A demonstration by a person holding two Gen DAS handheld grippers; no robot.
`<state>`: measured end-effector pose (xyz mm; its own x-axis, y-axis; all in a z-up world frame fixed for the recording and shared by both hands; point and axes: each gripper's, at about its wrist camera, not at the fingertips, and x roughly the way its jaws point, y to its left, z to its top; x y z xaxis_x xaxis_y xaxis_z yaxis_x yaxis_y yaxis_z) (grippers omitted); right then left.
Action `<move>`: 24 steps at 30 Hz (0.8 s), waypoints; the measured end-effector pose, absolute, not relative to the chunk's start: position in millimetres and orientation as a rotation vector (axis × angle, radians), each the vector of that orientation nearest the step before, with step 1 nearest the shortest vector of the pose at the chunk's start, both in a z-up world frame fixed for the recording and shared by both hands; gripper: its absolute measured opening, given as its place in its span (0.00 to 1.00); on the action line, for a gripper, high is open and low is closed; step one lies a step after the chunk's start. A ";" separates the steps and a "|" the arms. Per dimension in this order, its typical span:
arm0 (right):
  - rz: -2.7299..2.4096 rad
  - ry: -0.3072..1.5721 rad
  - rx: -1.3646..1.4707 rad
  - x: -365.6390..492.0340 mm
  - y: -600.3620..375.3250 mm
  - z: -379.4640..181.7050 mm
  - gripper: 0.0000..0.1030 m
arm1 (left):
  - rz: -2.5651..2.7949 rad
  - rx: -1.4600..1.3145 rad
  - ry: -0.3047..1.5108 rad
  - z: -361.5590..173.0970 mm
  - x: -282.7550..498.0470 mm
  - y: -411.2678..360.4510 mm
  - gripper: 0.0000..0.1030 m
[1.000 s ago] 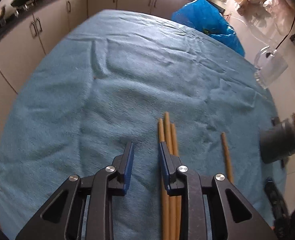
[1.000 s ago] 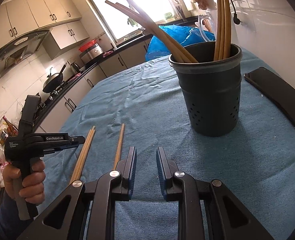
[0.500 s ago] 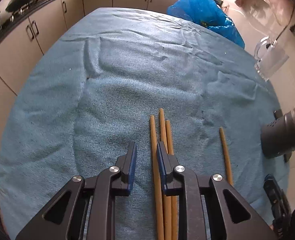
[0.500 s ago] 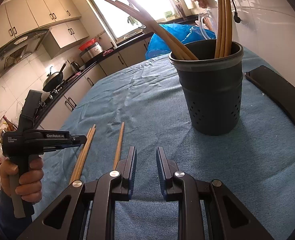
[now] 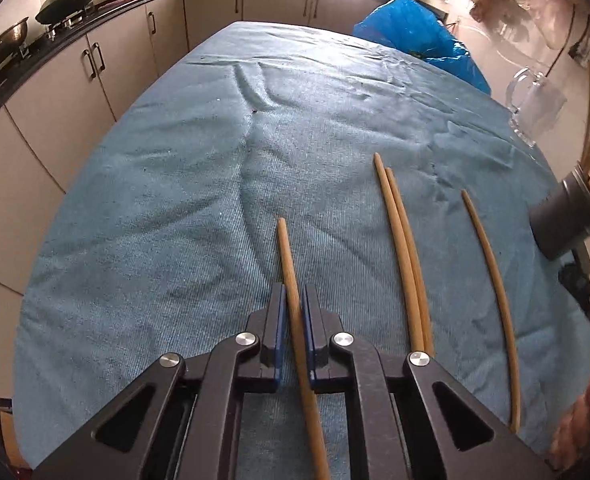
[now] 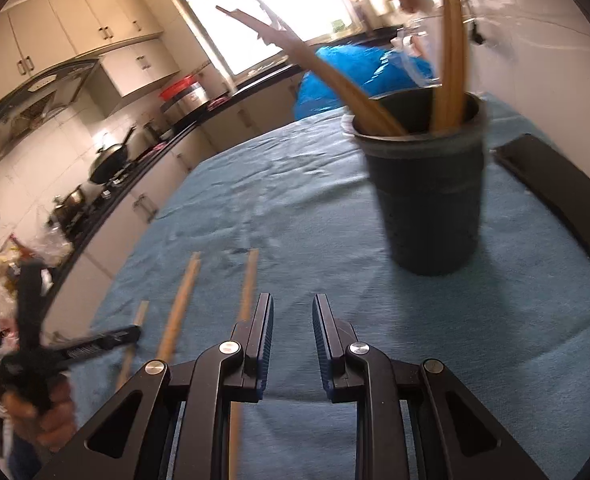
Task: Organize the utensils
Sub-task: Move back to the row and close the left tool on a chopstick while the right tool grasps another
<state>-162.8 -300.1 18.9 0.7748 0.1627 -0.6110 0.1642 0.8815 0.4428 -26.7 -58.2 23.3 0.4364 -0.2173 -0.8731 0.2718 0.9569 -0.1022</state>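
The left tongs (image 5: 293,312) grip one chopstick (image 5: 287,256) pointing far; the holder (image 5: 567,216) stands far right, nearer the right tongs (image 6: 293,322), which gape empty.

Your black left gripper (image 5: 293,312), blue-padded, shows a tan wooden chopstick (image 5: 291,276) against the ribbed teal-blue cloth (image 5: 175,208). Your black right gripper (image 6: 293,320) faces a dark grey holder (image 6: 427,196) beside a black slab (image 6: 555,196).

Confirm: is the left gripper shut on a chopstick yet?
Shut. The left gripper pads sit against both sides of one chopstick; three others lie loose on the cloth.
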 end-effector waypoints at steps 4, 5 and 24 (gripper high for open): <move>0.118 0.815 0.524 -132.0 -280.0 32.9 0.21 | -0.298 0.068 1.049 22.4 -30.8 -59.6 0.09; 0.148 0.854 0.525 -121.4 -272.8 33.4 0.21 | -0.299 0.067 1.047 22.4 -31.2 -59.0 0.09; 0.076 1.124 0.419 7.6 -194.7 -3.2 0.19 | -0.348 0.024 1.036 21.2 -31.1 -50.4 0.09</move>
